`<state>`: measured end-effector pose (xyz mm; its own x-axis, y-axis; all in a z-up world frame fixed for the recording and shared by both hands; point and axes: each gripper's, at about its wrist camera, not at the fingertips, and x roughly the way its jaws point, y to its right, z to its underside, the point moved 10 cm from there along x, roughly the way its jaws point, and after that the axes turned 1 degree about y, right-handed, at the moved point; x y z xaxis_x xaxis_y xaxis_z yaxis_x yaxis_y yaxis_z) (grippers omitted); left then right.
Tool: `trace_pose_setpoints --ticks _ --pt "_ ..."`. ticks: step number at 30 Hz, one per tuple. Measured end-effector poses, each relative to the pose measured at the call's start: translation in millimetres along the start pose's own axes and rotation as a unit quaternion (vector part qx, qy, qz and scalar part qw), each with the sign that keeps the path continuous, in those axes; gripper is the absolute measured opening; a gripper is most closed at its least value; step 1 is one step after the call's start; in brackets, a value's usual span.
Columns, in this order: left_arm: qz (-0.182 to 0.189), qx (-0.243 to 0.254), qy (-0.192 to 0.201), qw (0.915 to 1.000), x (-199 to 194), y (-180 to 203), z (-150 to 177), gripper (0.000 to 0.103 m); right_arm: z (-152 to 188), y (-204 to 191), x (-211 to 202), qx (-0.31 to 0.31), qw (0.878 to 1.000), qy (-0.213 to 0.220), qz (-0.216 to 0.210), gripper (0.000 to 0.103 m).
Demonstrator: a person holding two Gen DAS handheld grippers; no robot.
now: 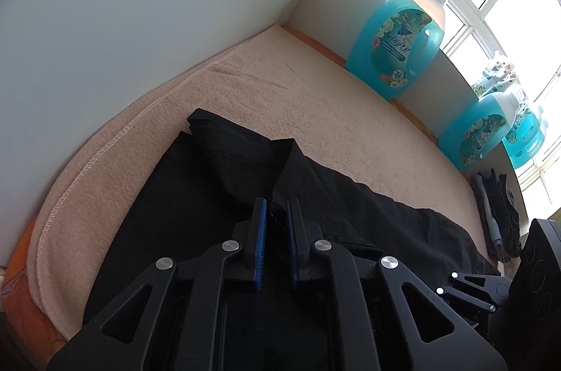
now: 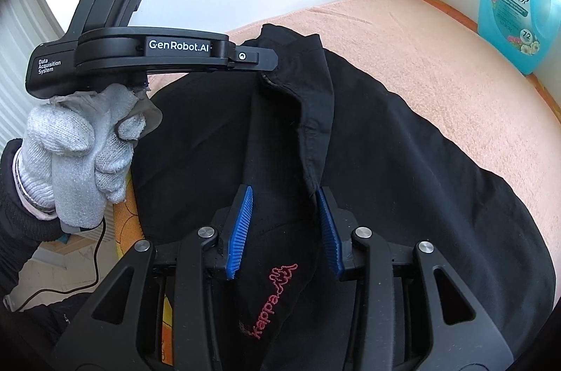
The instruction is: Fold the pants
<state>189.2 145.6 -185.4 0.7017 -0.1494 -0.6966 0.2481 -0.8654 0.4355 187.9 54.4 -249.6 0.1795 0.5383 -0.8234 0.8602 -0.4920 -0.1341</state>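
Black pants [image 1: 217, 196] with a red Kappa logo [image 2: 273, 297] lie on a peach towel [image 1: 298, 90]. My left gripper [image 1: 277, 213] is shut on a raised fold of the pants' edge; it also shows in the right wrist view [image 2: 270, 62], pinching that edge and holding it lifted. My right gripper [image 2: 285, 196] is open, its blue pads [image 2: 242, 224] spread over the pants, with the lifted fold touching the right pad.
Blue detergent bottles [image 1: 396, 38] stand along the white wall at the towel's far edge, one also in the right wrist view [image 2: 515, 3]. Dark gloves [image 1: 498, 213] lie at the right. An orange surface [image 1: 21, 294] shows under the towel. A gloved hand [image 2: 77, 153] holds the left gripper.
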Motion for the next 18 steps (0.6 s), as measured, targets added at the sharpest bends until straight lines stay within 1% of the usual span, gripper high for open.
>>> trace_pose_setpoints --ticks 3,11,15,18 --pt "0.002 0.005 0.016 0.9999 -7.4 2.0 -5.3 0.006 -1.9 1.6 3.9 0.002 1.000 -0.001 -0.001 0.040" --pt "0.009 -0.002 0.030 0.9995 -19.7 -2.9 -11.1 0.004 -10.9 0.3 7.7 0.007 1.000 0.009 0.004 0.038" --pt "0.013 -0.007 0.031 0.9994 -23.2 -4.0 -11.5 0.004 -22.6 -3.0 11.0 -0.001 1.000 0.020 0.019 0.038" --pt "0.019 -0.011 0.033 0.9992 -27.6 -4.2 -11.6 0.004 -35.3 -9.3 10.7 -0.018 0.999 0.037 0.032 0.038"
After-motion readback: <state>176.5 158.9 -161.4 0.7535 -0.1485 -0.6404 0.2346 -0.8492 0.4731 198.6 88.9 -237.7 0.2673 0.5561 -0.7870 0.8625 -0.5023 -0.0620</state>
